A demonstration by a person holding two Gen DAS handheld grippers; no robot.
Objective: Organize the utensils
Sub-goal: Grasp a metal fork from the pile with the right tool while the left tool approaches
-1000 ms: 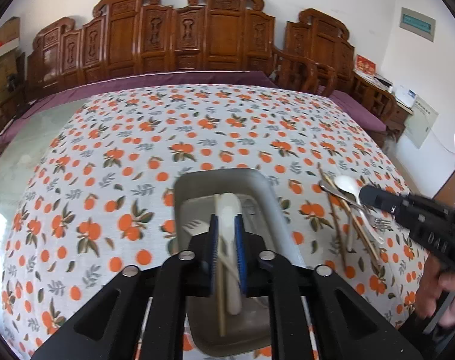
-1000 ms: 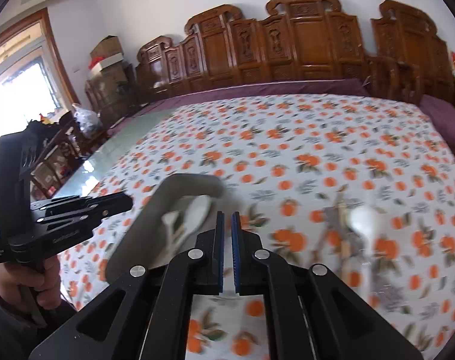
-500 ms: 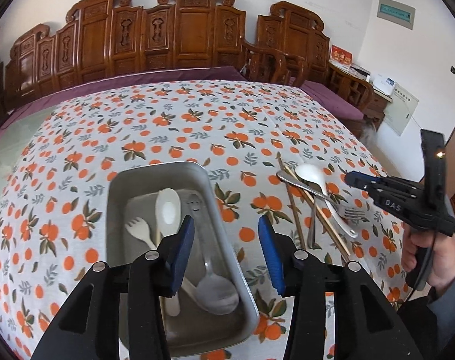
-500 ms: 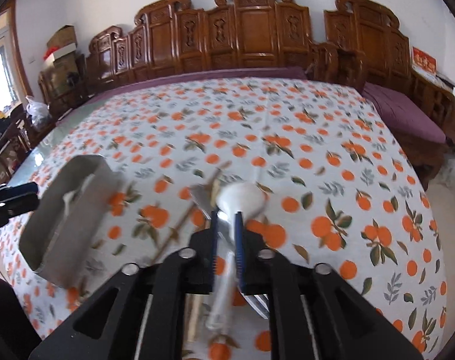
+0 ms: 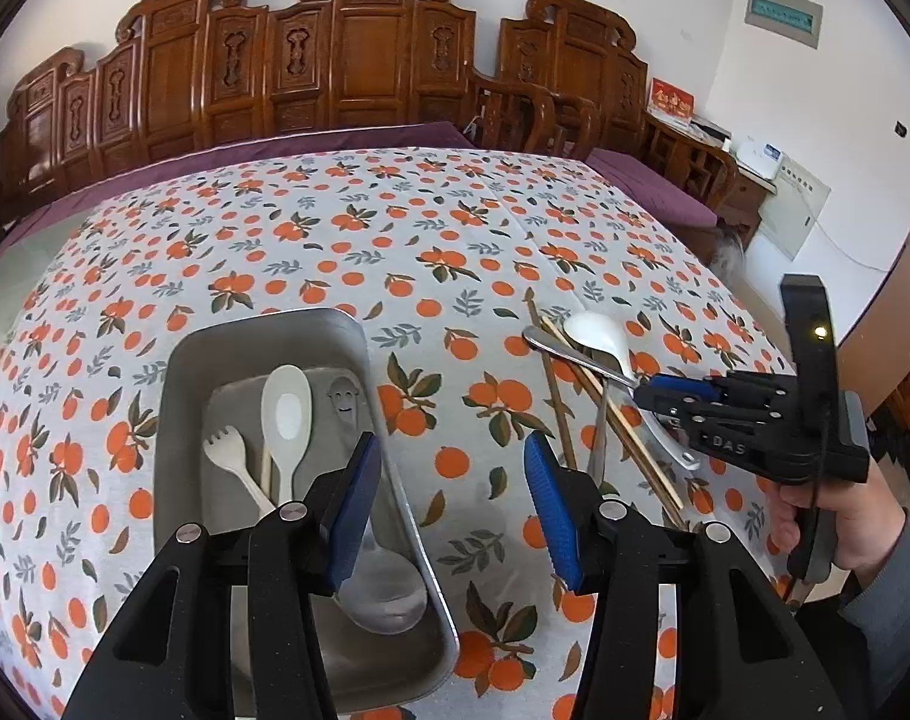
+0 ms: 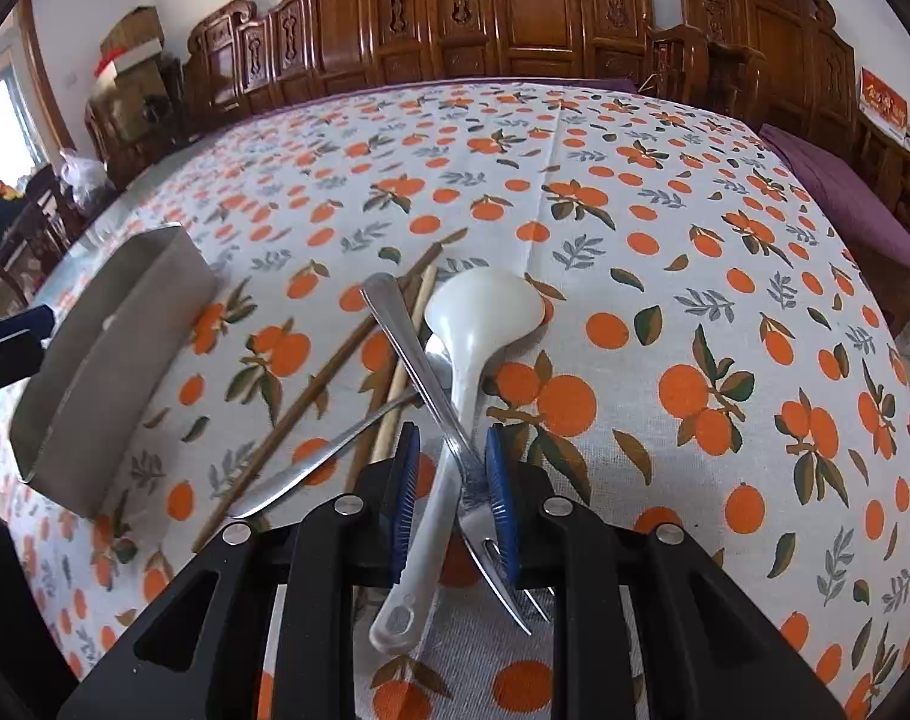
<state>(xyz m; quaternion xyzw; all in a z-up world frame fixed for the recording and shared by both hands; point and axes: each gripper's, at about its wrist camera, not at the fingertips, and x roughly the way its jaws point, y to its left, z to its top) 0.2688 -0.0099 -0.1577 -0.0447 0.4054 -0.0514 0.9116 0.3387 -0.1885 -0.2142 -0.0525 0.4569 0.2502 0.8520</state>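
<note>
Four utensils now lie in the tray (image 5: 173,372) — a pale spoon (image 5: 285,414), a pale fork (image 5: 230,462), a small smiley-faced spoon (image 5: 344,399) and a big metal spoon (image 5: 383,588). A second ago your left claw (image 5: 449,507) was pinched on that pale spoon above the tray; now the spoon rests inside and the claw's jaws are opening, about half spread, with nothing between them. That drop is done, and the left claw sits over the tray's right rim, clear of the contents.

Your right claw (image 6: 452,495) has changed more. A second ago it was nearly shut and empty, well above the cloth; it has come down onto the loose pile right of the tray, and its jaws are opening — only a narrow gap so far. Between the pads you have two handles crossing: the white spoon (image 6: 484,306) and the steel fork (image 6: 437,396). As far as the view shows, the pads are not yet pressing on either.

For the task, the pile is what is left: white spoon, steel fork, a steel spoon (image 6: 311,468) and the chopsticks (image 6: 329,372), all on the bench, right of the tray. I judge the next pick will be awkward — with both handles in the gap you may lift two at once or tip the fork aside.
</note>
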